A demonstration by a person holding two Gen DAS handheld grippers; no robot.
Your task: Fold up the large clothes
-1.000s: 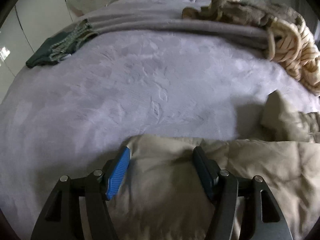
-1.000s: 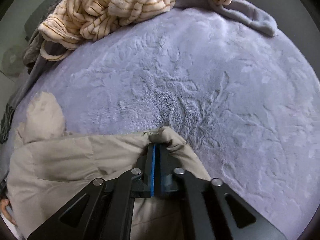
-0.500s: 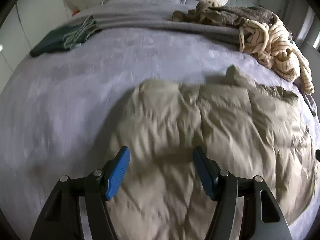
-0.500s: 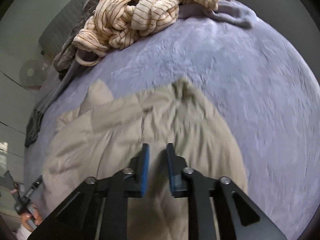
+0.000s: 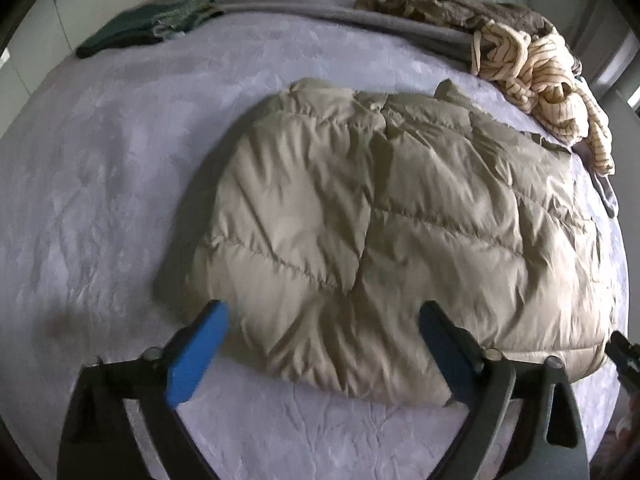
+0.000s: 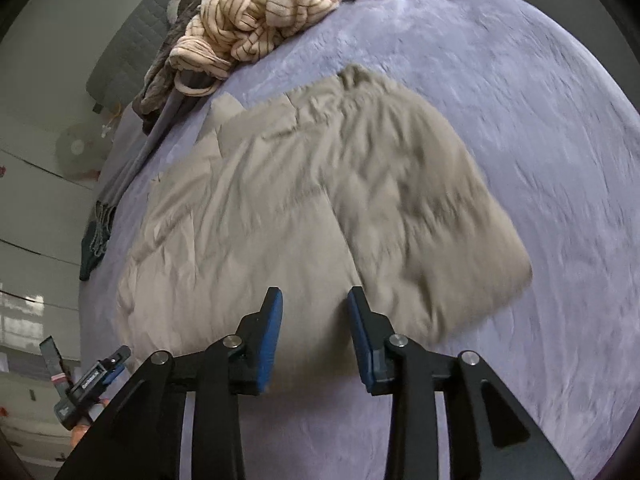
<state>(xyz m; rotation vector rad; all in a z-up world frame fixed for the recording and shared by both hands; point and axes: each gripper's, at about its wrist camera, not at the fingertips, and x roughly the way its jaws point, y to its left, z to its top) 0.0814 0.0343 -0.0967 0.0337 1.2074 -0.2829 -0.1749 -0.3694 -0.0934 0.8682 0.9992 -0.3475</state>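
Both claws hang above the near edge of the beige quilted jacket (image 5: 392,216), which lies spread flat on the lilac bedspread (image 5: 100,184). The left gripper (image 5: 324,324) has just opened wide and the right gripper (image 6: 315,312) partway; nothing sits between either pair. Bare bedspread borders the jacket's near, left and right edges; striped cream clothing (image 6: 264,12) is heaped beyond its far right corner.

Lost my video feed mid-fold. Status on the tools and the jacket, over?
Left tool open, right tool just opening, both empty. Beige puffer jacket lies folded on the purple bedspread. Striped garment piled beyond, clear of it.
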